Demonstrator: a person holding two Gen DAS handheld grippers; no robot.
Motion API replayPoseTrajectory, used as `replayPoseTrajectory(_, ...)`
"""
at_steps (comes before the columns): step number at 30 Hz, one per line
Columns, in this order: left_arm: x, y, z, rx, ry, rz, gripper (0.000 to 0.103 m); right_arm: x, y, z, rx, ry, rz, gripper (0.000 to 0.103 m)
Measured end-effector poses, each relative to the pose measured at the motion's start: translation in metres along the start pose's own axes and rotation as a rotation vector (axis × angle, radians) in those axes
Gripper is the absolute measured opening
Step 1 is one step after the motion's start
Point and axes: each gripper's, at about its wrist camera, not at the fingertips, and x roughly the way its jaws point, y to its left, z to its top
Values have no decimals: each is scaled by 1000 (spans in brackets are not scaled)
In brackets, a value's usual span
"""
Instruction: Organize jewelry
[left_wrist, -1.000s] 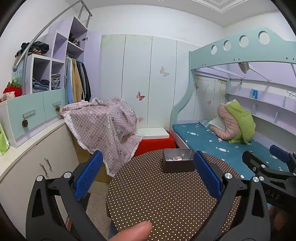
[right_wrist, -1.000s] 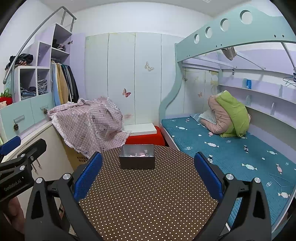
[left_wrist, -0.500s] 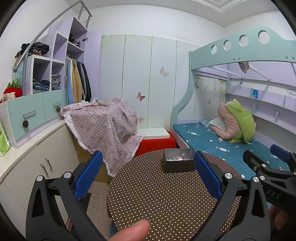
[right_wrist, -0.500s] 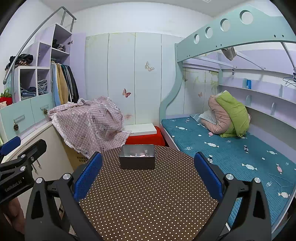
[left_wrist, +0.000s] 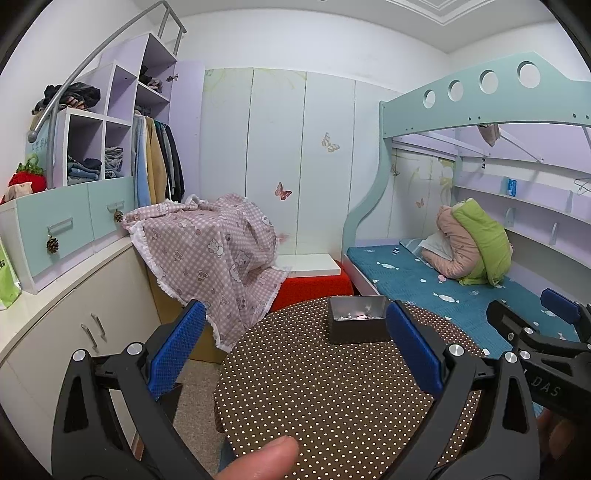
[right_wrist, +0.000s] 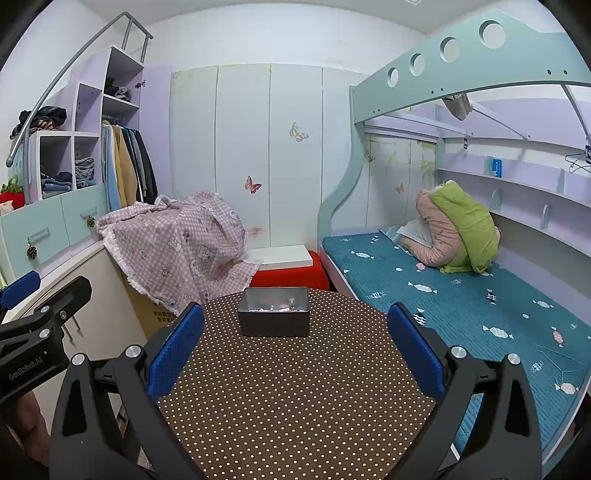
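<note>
— Well, left gripper (left_wrist: 295, 354): jaws spread wide, blue pads (left_wrist: 177, 347) far apart, nothing between them. Hovering over the near part of the table (left_wrist: 332, 398).

— And right gripper (right_wrist: 295, 354)?

— Same. Gaping, gripping nothing, held above the table's near half. Also visible at the right edge of the left view, just beside the left one.

— Fingertip (left_wrist: 258, 459) at the bottom of the left view?

— Yes, poking in at the lower edge, in front of the table.

— Table itself?

— Round, brown cloth with white dots. Bare except for the tin (right_wrist: 273, 312).

— Where exactly?

— Standing upright at the far edge, lid off. Straight ahead of the right gripper, between its fingers in that view; toward the right finger in the left view. Well apart from both grippers.

— Contents?

— Small pale pink and white bits (right_wrist: 273, 306) on the bottom. Too small to tell which pieces.

— Further out?

— Pink checked cloth (left_wrist: 210, 254) draped over something left of the table. Red box (left_wrist: 310, 288) behind the table, white board on top. Bunk bed (right_wrist: 443, 295) on the right with a teal cover, and a green and pink bundle (right_wrist: 458, 229) on it against the wall.
</note>
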Motion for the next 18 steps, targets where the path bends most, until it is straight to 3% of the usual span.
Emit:
replayPoseTrajectory(15,-1,-2,-5,25,-3,32,98,0,1,0,-1,2,-3,96)
replayPoseTrajectory(18,-6,0,-5,6,-39,12,98,1,1,-1,-1,3,-3,96)
